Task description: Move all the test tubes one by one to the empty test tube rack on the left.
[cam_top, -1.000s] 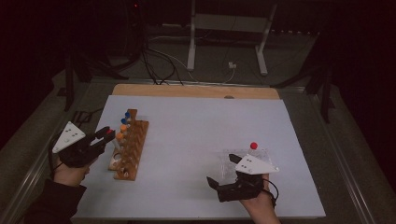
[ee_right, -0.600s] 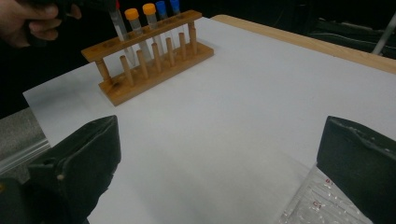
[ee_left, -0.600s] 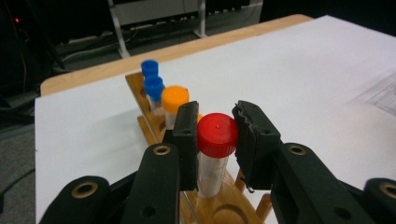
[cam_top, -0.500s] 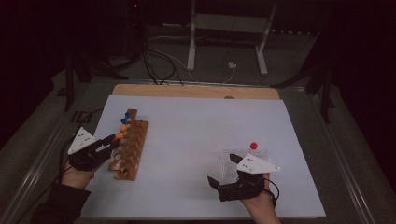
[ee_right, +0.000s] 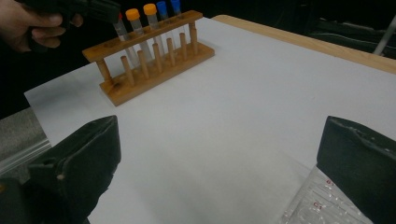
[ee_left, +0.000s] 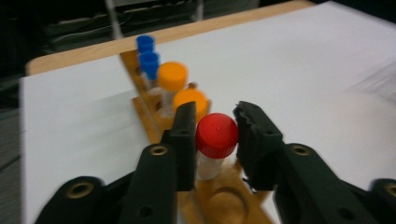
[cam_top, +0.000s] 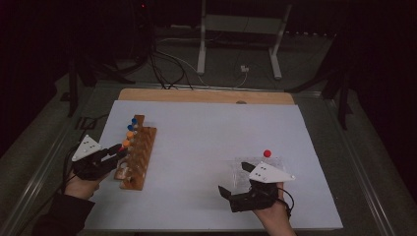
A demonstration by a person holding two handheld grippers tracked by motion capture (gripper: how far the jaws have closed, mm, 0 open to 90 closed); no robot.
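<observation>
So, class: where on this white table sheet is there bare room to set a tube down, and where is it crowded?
Free: the wide white sheet between the wooden rack and the clear plastic tray. Crowded: the rack's near end, where the left gripper straddles the red-capped tube.

rack [ee_left: 154, 123]: bare matt wood | red cap [ee_left: 216, 135]: smooth plastic, slight sheen | tube [ee_left: 208, 165]: clear | my left gripper [ee_left: 214, 135]: matt black plastic, ridged pads | table sheet [cam_top: 221, 142]: matt white

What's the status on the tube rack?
Left tongs just opening around red-capped tube, seated in rack. Right tongs open, idle by clear tray. Nothing in the way.
</observation>
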